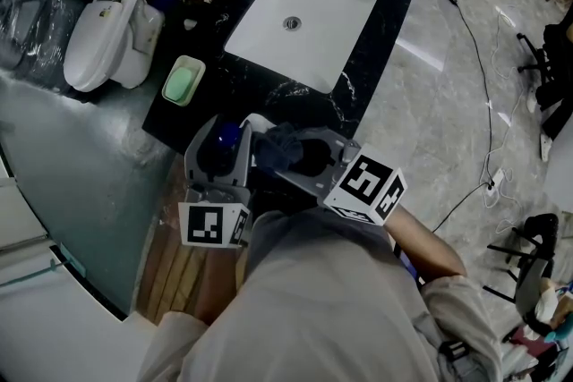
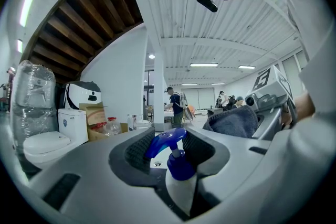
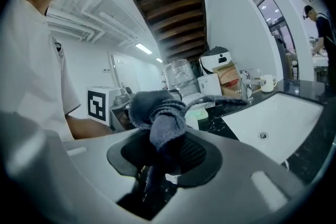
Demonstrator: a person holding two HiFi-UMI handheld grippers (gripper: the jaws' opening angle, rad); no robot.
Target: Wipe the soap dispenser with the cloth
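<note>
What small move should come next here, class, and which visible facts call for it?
Probably slide the right tongs sideways until the cloth presses on the soap dispenser, then rub. The left tongs grip the dispenser near its blue pump, and the cloth is clamped, yet it sits beside the dispenser, apparently not touching.

Head view looks steeply down; right gripper view, low and close, shares the sink (image 3: 273, 118)
</note>
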